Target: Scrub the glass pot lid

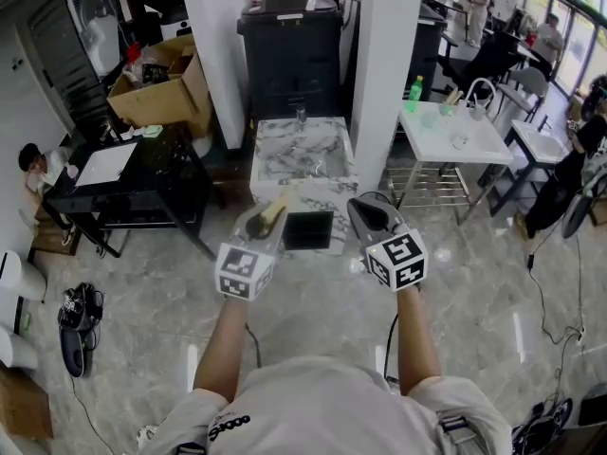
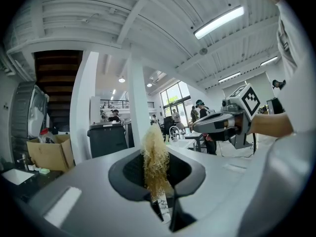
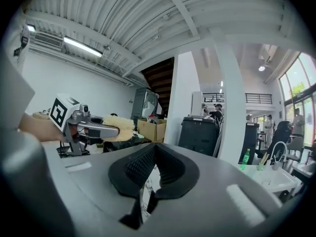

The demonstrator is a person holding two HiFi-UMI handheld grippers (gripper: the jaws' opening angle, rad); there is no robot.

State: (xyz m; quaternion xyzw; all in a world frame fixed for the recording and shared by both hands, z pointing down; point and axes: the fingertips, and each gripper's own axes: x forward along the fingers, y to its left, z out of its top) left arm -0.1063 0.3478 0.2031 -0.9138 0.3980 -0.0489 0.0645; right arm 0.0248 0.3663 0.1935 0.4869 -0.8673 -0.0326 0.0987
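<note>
My left gripper [image 1: 266, 218] is shut on a pale yellow fibrous scrubber [image 1: 273, 214], held up in the air above the near end of a marble sink counter [image 1: 327, 159]. In the left gripper view the scrubber [image 2: 155, 157] sticks up from between the jaws of the left gripper [image 2: 157, 172]. My right gripper [image 1: 365, 211] hovers beside it, apart, shut with nothing in it [image 3: 154, 169]. Each gripper view shows the other gripper: the right gripper [image 2: 207, 124], and the left gripper [image 3: 106, 131] with the scrubber [image 3: 118, 127]. I cannot make out a glass pot lid in any view.
A flat black square thing [image 1: 308, 230] lies on the counter's near end, with a faucet [image 1: 302, 114] at the far end. A black bin [image 1: 289, 50] stands behind, between white pillars [image 1: 387, 74]. A black table [image 1: 123, 173] and a cardboard box [image 1: 161, 83] are left, a white table [image 1: 455, 136] right.
</note>
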